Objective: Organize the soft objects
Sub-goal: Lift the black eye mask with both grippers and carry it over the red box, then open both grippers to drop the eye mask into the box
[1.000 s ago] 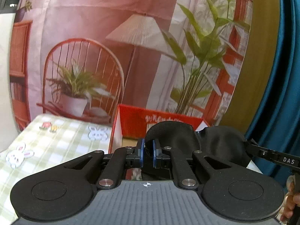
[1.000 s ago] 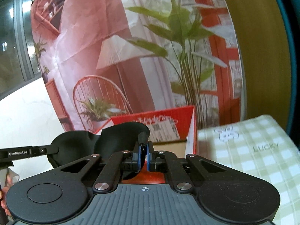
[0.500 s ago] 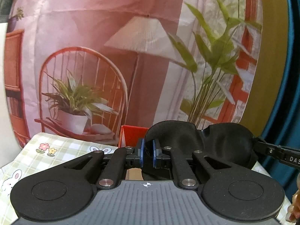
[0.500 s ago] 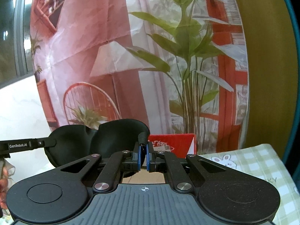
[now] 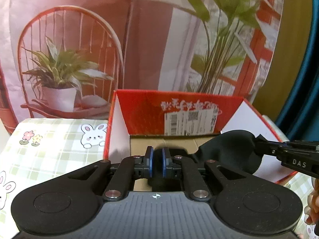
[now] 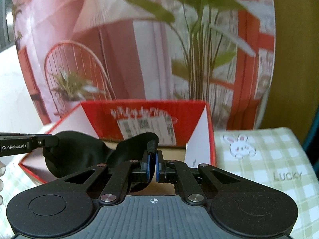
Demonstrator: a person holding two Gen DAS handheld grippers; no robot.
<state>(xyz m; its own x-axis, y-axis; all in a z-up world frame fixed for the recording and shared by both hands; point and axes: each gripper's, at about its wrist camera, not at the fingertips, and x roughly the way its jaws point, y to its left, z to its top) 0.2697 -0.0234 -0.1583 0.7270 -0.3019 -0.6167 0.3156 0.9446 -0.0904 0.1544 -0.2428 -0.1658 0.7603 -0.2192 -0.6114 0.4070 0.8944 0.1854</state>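
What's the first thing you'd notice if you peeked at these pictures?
A floppy black eye mask stretched between the two grippers, the left gripper pinching one end and the right gripper the other. It hangs over an open red cardboard box, which sits on a green checked cloth with bunnies.

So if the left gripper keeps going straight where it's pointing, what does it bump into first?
Probably the cardboard floor inside the open red box. The left gripper, shut on the black eye mask, points down into it. Depth is hard to judge, so it might reach the red back wall instead.
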